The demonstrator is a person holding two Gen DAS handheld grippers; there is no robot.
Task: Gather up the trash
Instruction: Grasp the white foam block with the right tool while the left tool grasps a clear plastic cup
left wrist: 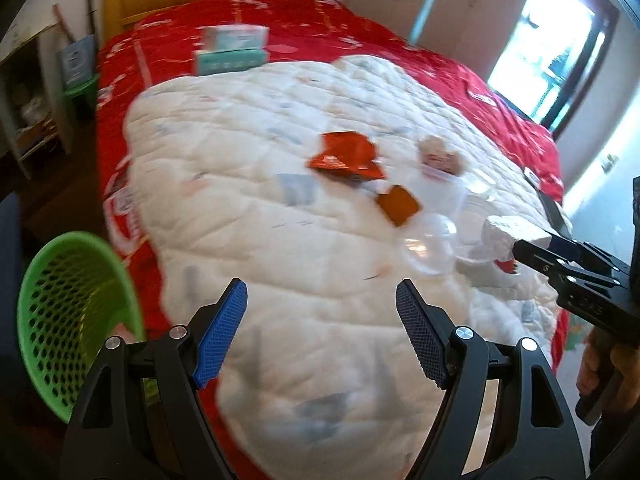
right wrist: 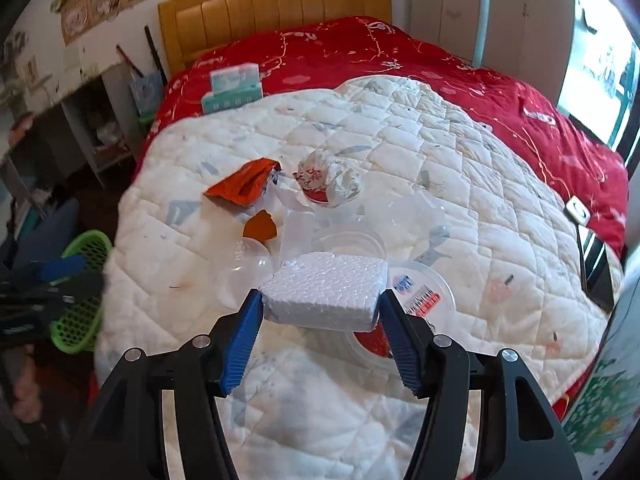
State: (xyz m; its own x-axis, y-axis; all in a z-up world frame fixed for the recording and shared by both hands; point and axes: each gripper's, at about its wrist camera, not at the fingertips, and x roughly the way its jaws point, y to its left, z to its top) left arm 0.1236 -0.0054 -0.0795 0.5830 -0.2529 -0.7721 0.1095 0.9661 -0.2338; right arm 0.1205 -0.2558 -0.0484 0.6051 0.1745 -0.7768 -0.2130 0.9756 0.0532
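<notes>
My right gripper (right wrist: 320, 297) is shut on a white foam block (right wrist: 324, 292), held just above the white quilt (right wrist: 460, 168). The left wrist view shows that block (left wrist: 508, 234) at the right, in the right gripper (left wrist: 520, 250). My left gripper (left wrist: 320, 286) stands open over the quilt (left wrist: 260, 184) with nothing between its fingers. More trash lies on the quilt: an orange wrapper (left wrist: 348, 156) (right wrist: 244, 184), a small orange scrap (left wrist: 398, 204) (right wrist: 260, 228), a crumpled ball of wrapping (left wrist: 440, 156) (right wrist: 328, 178) and clear plastic lids (left wrist: 430, 244) (right wrist: 348, 240).
A green mesh basket (left wrist: 68, 312) (right wrist: 86, 320) stands on the floor at the bed's left side. A teal tissue box (left wrist: 232, 50) (right wrist: 234, 88) sits on the red bedspread near the wooden headboard (right wrist: 272, 4). Shelves (right wrist: 92, 132) line the left wall. A window (left wrist: 552, 48) is at the right.
</notes>
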